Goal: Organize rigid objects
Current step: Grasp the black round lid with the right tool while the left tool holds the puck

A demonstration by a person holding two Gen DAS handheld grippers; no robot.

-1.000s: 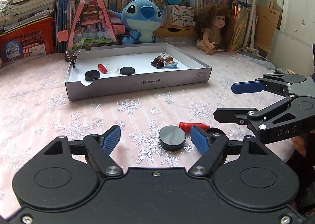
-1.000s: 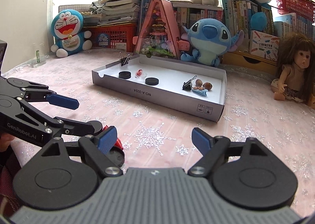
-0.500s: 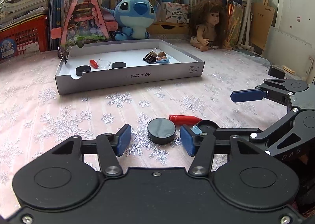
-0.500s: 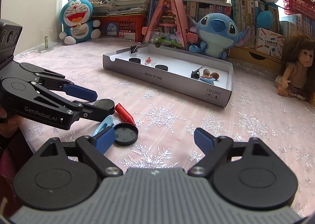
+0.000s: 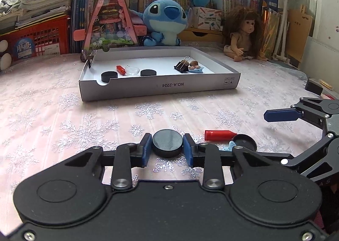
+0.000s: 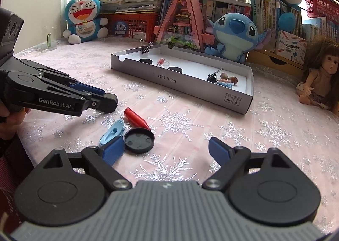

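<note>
The black puck is squeezed between the just-closed pads of the left claw — it should be lifted straight up, then carried to the box ahead. The right claw is held wide, empty.

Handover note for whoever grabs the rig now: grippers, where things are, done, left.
Left gripper: jaws have just been closing, pads now against the black disc on the tablecloth; not lifted.
Right gripper: open, empty, hovering near the loose pieces.
Done, in the box: two black discs, red piece, clear dish, binder clip, small bits.
Left on the cloth: red cone, blue clip, black lid, plus the gripped disc.
</note>
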